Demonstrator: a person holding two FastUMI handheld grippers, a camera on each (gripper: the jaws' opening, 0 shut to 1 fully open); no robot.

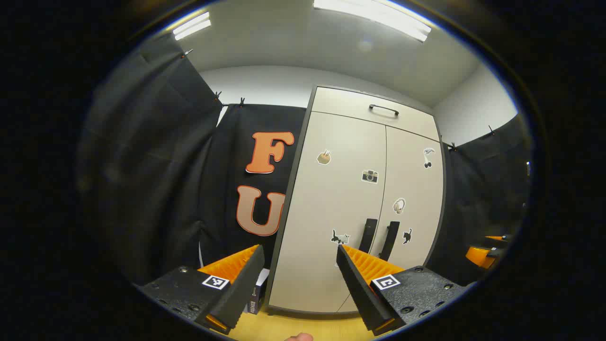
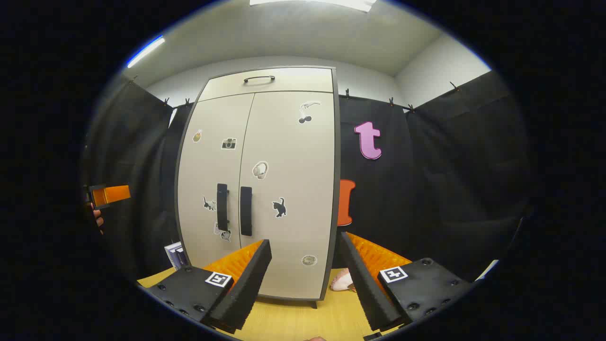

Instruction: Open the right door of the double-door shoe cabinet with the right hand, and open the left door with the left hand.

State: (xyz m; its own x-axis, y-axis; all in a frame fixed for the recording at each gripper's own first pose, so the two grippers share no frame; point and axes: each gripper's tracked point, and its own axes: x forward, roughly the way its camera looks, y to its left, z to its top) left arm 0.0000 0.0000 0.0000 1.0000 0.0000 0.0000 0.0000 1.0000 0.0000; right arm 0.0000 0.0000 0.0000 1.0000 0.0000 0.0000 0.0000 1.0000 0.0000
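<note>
Right gripper [image 2: 303, 270] is hanging w/ fingers spread wide apart, gripping nothing, facing the shoe cabinet [image 2: 258, 184] from well back; the gap is wide enough to take a handle once it's closer. It's sitting a bit to the right of the right door handle [image 2: 245, 210], so it'd prob. need to swing inward before closing in. Left gripper [image 1: 299, 274] is likewise gaping open & empty, aimed at the cabinet's lower left side, w/ the left door handle [image 1: 368, 235] showing just above its right finger. Both doors, left door [image 2: 213, 175] & right door [image 2: 289, 189], are sitting flush & closed, handles side by side at the centre seam. A drawer handle [image 2: 259, 79] is sitting up top; pink slipper [image 2: 342, 282] is lying on the floor by the cabinet's right foot. Judging by this, neither door's been started yet
</note>
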